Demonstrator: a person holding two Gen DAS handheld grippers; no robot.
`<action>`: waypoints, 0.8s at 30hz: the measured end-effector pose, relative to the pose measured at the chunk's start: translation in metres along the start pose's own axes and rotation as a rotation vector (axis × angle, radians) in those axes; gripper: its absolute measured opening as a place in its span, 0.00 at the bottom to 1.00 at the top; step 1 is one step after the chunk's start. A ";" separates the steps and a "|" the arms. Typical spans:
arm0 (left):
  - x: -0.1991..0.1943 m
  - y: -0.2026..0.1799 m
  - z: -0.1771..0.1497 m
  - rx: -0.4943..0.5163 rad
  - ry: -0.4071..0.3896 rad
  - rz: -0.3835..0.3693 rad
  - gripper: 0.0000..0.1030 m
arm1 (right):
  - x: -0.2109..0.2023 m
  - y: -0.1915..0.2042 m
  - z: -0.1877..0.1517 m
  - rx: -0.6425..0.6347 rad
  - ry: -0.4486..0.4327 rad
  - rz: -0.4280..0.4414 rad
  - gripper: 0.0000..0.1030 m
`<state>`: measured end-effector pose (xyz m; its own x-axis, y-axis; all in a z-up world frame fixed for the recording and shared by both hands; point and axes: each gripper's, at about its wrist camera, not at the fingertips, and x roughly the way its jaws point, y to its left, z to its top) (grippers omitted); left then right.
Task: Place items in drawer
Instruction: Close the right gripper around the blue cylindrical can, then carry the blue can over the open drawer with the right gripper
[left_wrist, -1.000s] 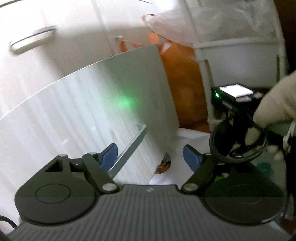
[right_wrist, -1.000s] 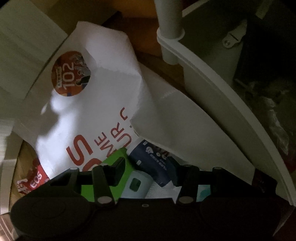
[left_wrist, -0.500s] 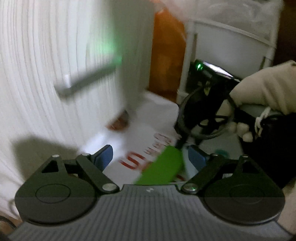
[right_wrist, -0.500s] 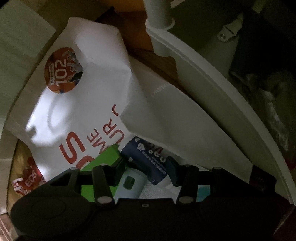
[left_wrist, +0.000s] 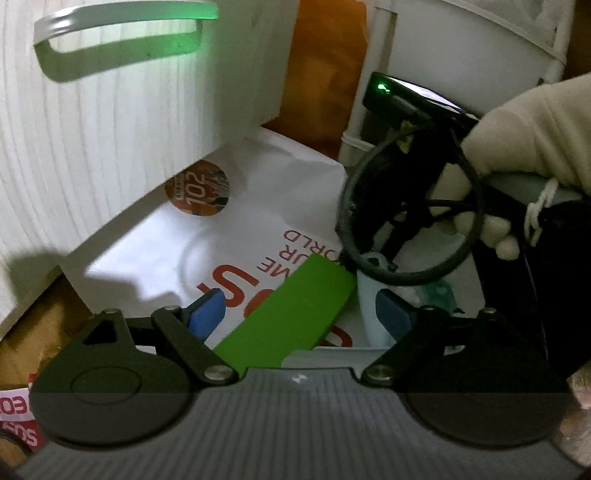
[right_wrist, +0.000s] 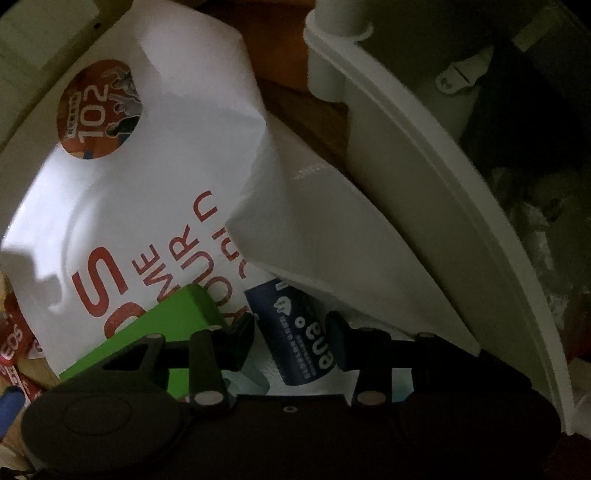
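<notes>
A green box (left_wrist: 291, 317) lies in the open drawer, on top of a big white bag (left_wrist: 236, 229) with red letters. Beside it sits a small pack with a dark blue label (right_wrist: 295, 328). The right gripper (right_wrist: 291, 328) is down in the drawer with its fingers partly open on either side of that pack; I cannot tell if they touch it. The left gripper (left_wrist: 299, 314) hangs over the green box, wide open and holding nothing. Above is a white drawer front (left_wrist: 110, 122) with a handle (left_wrist: 122, 40). A white bin (right_wrist: 424, 192) stands just beside the drawer.
</notes>
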<state>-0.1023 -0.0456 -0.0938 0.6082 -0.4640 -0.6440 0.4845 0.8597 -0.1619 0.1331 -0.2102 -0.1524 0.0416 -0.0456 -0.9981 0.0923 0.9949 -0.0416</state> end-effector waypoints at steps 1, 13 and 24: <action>0.001 -0.001 0.000 0.004 0.001 0.003 0.86 | 0.003 0.002 0.000 -0.006 0.006 -0.010 0.44; -0.023 0.001 0.013 0.022 -0.098 0.055 0.86 | -0.033 -0.010 -0.013 0.175 -0.096 0.131 0.38; -0.063 0.002 0.031 0.076 -0.270 0.133 0.86 | -0.090 -0.019 -0.028 0.312 -0.253 0.351 0.38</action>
<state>-0.1202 -0.0214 -0.0299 0.8097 -0.3969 -0.4322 0.4286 0.9031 -0.0264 0.1001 -0.2224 -0.0634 0.3579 0.2270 -0.9058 0.3195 0.8817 0.3472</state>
